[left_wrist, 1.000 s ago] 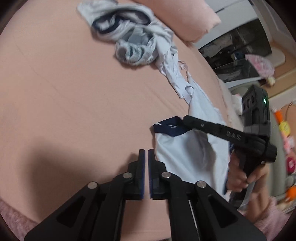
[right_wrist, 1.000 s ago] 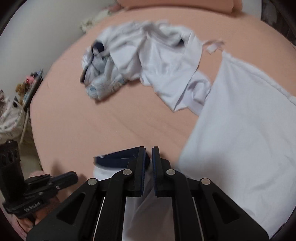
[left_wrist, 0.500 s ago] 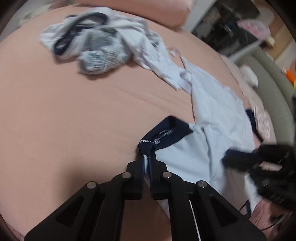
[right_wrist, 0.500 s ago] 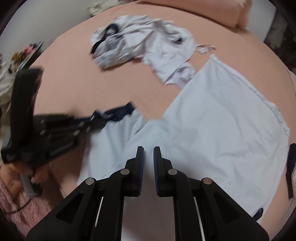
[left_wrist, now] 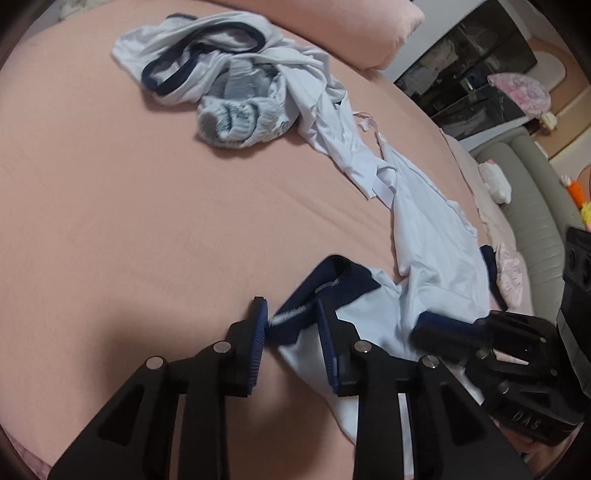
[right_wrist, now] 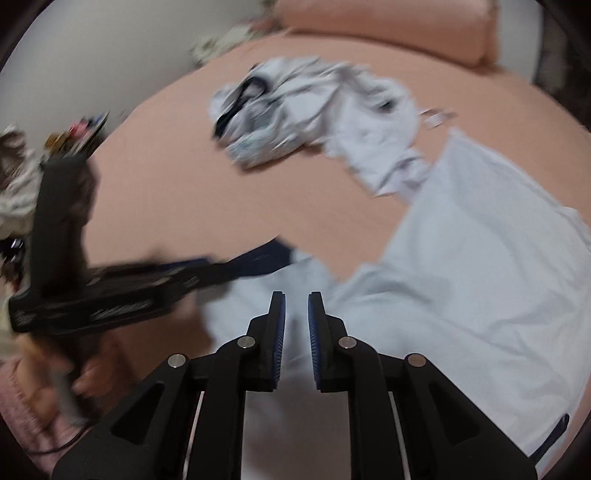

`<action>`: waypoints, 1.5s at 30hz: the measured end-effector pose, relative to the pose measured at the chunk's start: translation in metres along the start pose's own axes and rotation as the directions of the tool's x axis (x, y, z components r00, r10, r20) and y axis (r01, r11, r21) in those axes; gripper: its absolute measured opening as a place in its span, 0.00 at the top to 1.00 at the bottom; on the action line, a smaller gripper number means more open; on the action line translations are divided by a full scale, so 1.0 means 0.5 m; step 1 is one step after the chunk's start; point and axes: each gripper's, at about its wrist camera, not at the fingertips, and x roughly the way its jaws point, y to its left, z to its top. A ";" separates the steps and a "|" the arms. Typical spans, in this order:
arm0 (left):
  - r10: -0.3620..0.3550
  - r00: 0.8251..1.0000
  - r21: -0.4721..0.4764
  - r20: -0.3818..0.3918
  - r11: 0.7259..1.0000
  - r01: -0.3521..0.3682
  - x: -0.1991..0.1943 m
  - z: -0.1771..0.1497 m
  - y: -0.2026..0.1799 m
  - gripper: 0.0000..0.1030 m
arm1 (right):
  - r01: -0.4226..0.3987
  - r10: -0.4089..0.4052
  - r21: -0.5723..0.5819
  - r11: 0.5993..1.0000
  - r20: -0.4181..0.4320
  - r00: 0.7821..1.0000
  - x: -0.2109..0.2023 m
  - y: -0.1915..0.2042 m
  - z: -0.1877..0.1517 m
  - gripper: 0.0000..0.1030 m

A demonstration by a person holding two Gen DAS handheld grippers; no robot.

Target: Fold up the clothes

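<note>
- Bare pink bedsheet [left_wrist: 129, 221] lay open from 9 to 12 o'clock of the left gripper [left_wrist: 290, 321]; passage was unobstructed there.
- A crumpled clothes pile [left_wrist: 236, 85] blocked the far sheet at 12 o'clock.
- The white shirt [left_wrist: 432, 251] covered ground from 1 to 3 o'clock.
- The right gripper [left_wrist: 443, 328] stood close at 3 o'clock, narrowing clearance.
- A pink pillow [left_wrist: 362, 33] bounded the far edge at 1 o'clock.

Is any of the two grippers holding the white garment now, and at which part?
Nothing is held. The left gripper has open jaws around the navy collar; the right gripper is open over the white garment.
</note>
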 end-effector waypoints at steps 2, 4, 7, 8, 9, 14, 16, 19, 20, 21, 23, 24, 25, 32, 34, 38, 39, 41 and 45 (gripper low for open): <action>0.060 0.998 0.012 0.002 0.998 -0.060 0.001 0.000 0.004 0.93 | -0.023 0.022 -0.006 1.000 -0.043 0.999 0.011 0.003 0.012 0.88; 0.080 0.997 -0.019 0.008 0.997 -0.080 -0.006 -0.003 0.018 0.95 | -0.045 0.044 -0.010 0.999 -0.085 0.995 0.021 0.005 0.024 0.88; 0.027 0.998 -0.071 0.048 0.997 -0.024 -0.036 0.007 0.041 0.95 | -0.100 0.100 0.012 0.995 -0.104 0.990 0.020 0.002 0.041 0.88; -0.050 0.998 -0.066 0.033 0.996 0.052 -0.037 0.015 0.037 0.95 | -0.123 0.125 0.032 0.992 -0.072 0.989 0.006 -0.005 0.045 0.87; -0.113 0.994 -0.041 0.008 0.993 0.113 -0.033 0.023 0.023 0.94 | -0.121 0.123 0.042 0.992 -0.060 0.991 0.002 -0.011 0.045 0.85; -0.122 0.987 0.195 -0.101 0.971 0.140 0.009 0.054 -0.072 0.91 | -0.068 0.072 0.043 0.997 -0.111 0.991 0.036 -0.028 0.032 0.84; -0.096 0.986 0.258 -0.135 0.957 0.129 0.033 0.060 -0.091 0.81 | -0.053 0.060 0.075 0.996 -0.093 0.994 0.021 -0.036 0.026 0.84; -0.124 0.976 0.285 -0.180 0.943 0.172 0.057 0.060 -0.094 0.45 | 0.137 -0.138 0.100 0.986 0.003 0.990 -0.040 -0.031 0.015 0.84; -0.140 0.972 0.277 -0.188 0.942 0.189 0.062 0.057 -0.092 0.45 | 0.140 -0.143 0.102 0.985 0.016 0.990 -0.054 -0.028 0.013 0.83; -0.141 0.973 0.283 -0.184 0.940 0.190 0.062 0.054 -0.093 0.46 | 0.130 -0.133 0.103 0.986 0.023 0.991 -0.066 -0.026 0.011 0.82; -0.118 0.982 0.319 -0.151 0.934 0.161 0.054 0.047 -0.099 0.48 | 0.082 -0.084 0.109 0.991 0.017 0.996 -0.076 -0.031 0.000 0.82; -0.100 0.988 0.332 -0.121 0.934 0.135 0.050 0.047 -0.103 0.50 | 0.042 -0.042 0.106 0.994 0.000 0.999 -0.064 -0.039 -0.007 0.82; -0.080 0.993 0.337 -0.090 0.935 0.106 0.047 0.052 -0.105 0.52 | 0.036 -0.035 0.101 0.994 -0.016 0.999 -0.047 -0.041 -0.003 0.82; -0.082 0.976 0.346 -0.202 0.926 0.150 0.062 0.047 -0.113 0.54 | 0.013 -0.014 0.125 0.992 0.005 1.000 -0.039 -0.058 -0.018 0.82; -0.094 0.973 0.349 -0.213 0.922 0.166 0.059 0.041 -0.113 0.54 | -0.005 0.004 0.112 0.994 0.015 1.000 -0.052 -0.055 -0.021 0.82; -0.157 0.953 0.348 -0.259 0.905 0.243 0.045 0.025 -0.114 0.54 | 0.034 -0.037 0.110 0.993 0.019 0.999 -0.054 -0.055 -0.019 0.81; -0.162 0.951 0.348 -0.264 0.903 0.251 0.045 0.021 -0.114 0.54 | 0.036 -0.038 0.114 0.993 0.012 0.999 -0.051 -0.058 -0.022 0.80; -0.144 0.957 0.350 -0.251 0.909 0.228 0.051 0.018 -0.112 0.54 | 0.040 -0.040 0.122 0.992 -0.003 0.999 -0.047 -0.062 -0.027 0.80; -0.162 0.961 0.320 -0.225 0.919 0.230 0.066 0.033 -0.117 0.54 | 0.049 -0.045 0.139 0.989 -0.033 0.998 -0.038 -0.071 -0.038 0.80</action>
